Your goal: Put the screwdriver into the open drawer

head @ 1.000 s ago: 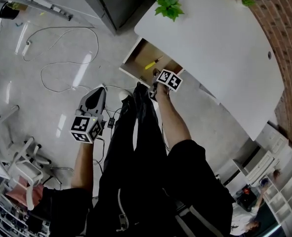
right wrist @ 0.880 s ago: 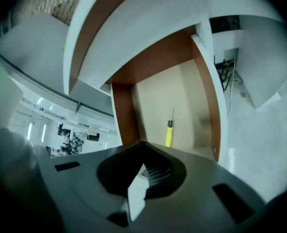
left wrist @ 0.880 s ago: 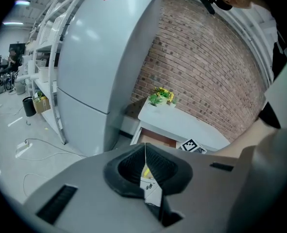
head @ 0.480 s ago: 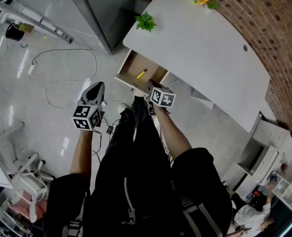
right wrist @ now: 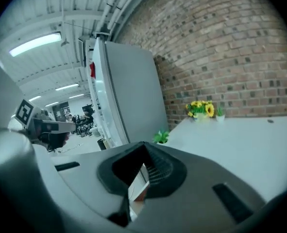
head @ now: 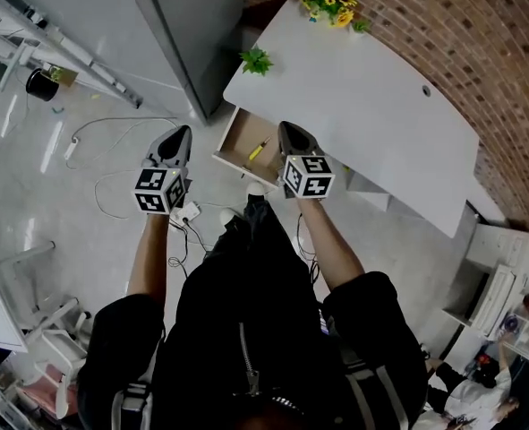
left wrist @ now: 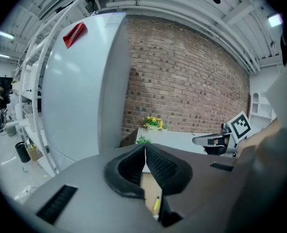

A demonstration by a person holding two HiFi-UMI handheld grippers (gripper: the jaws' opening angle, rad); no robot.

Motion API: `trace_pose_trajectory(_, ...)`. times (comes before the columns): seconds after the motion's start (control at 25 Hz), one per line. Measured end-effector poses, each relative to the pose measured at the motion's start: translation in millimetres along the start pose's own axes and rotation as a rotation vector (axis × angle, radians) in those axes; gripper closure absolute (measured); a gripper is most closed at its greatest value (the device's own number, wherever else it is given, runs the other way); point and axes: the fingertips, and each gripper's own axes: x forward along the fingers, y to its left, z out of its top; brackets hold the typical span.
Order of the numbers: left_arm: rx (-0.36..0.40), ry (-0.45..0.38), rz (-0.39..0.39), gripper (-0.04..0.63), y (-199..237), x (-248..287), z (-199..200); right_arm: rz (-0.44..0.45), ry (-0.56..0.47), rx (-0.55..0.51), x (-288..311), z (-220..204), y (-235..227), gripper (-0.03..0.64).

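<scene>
Screwdriver (head: 258,148) lies in open drawer (head: 239,135), below and between tools. Left tool (head: 180,138) clenched, empty. Right tool (head: 288,133) clenched, empty, nearest drawer. Both held high, clear of drawer, likely because placing looks done

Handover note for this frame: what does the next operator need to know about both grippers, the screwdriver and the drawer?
Grippers: the left gripper is shut and empty; the right gripper is shut and empty. Both are held up in front of the desk.
Things: the yellow-handled screwdriver lies inside the open wooden drawer under the white desk.
Done: the screwdriver is in the drawer.
Left: nothing for the placement; the drawer stands open.
</scene>
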Motion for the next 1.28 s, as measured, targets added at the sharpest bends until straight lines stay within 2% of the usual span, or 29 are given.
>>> trace_pose_trajectory(0.28, 0.071, -0.131, 0.01, 0.571, -4.5, -8.3, 68.2, 0.018, -0.2, -0.171, -32.3, 103.5, 15.3, 0.609)
trace_pose_trajectory(0.44, 0.08, -0.157, 0.017, 0.571, -7.4, -18.2, 81.7, 0.034, -0.259, -0.188, -47.7, 131.5, 24.6, 0.609)
trace_pose_trajectory(0.64, 0.073, -0.161, 0.031, 0.571, -6.8, -27.4, 78.6, 0.036, -0.284, -0.182, -56.5, 136.1, 31.2, 0.609)
trace_pose_trajectory(1.28, 0.065, -0.15, 0.026, 0.571, -2.9, -24.2, 69.4, 0.03, -0.251, -0.149, -47.2, 110.1, 33.0, 0.609)
